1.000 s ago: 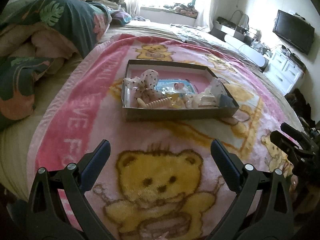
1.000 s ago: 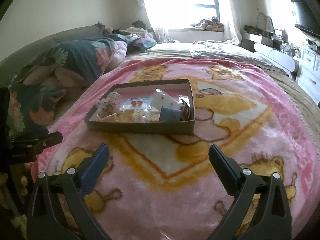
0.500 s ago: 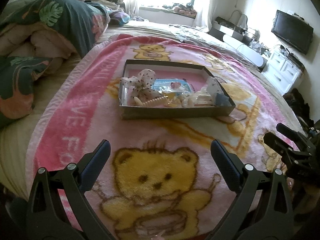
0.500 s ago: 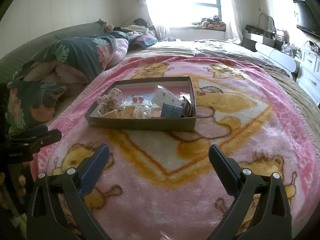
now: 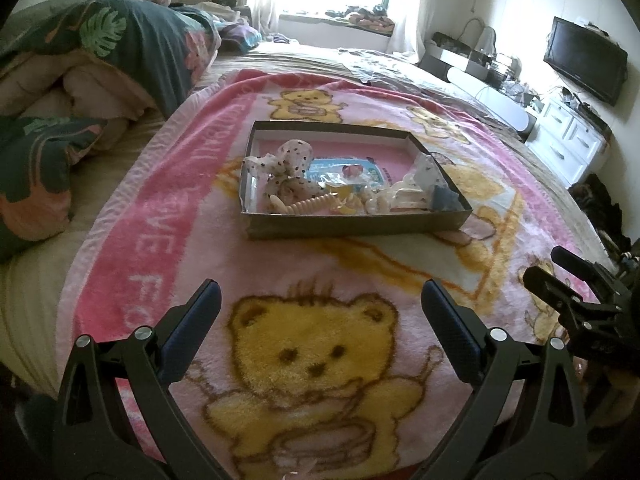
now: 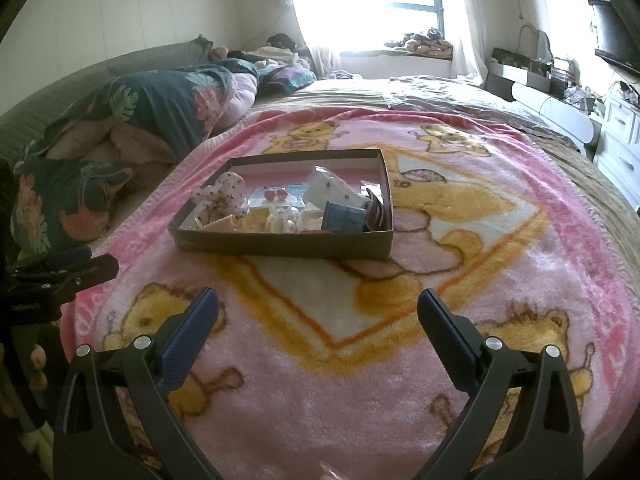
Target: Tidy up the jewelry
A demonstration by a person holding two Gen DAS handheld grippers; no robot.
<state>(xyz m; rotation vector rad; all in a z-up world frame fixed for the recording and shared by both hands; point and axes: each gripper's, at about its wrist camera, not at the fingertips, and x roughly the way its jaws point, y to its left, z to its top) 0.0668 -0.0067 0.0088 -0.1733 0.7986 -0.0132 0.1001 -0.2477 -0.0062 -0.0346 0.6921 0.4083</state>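
Both views were filled mostly by the pink blanket [image 5: 168, 216] with yellow bears, spread over the bed [image 6: 420, 92]. Compared with the pictures one second before, the blanket and everything on it sat a little lower and closer in both cameras, so the two tools had been carried slightly forward toward the middle of the bed. Nothing on the blanket itself had changed place.

The shallow brown box [image 5: 356, 228] stood in the middle of the blanket, well ahead of both tools. Inside it the jewelry lay in a loose pile toward the near wall: a dotted fabric bow [image 5: 288, 160], a light blue card [image 5: 372, 170] with small red pieces, a cream spiral hair tie [image 5: 316, 202], a white packet [image 6: 332, 190] and a small dark blue box [image 6: 344, 216]. The far half of the box showed its bare pink floor. I could not tell the smaller pale pieces apart.

The left gripper [image 5: 320, 308] hung over the blanket with its jaws spread wide and nothing between them. The right gripper [image 6: 318, 308] was the same, released and empty, and it showed also at the right edge of the left view.

In my judgement, this small approach meant only that the person was bringing the tools nearer to the box. The pile could fit jewelry waiting to be sorted, or jewelry already gathered into the box.
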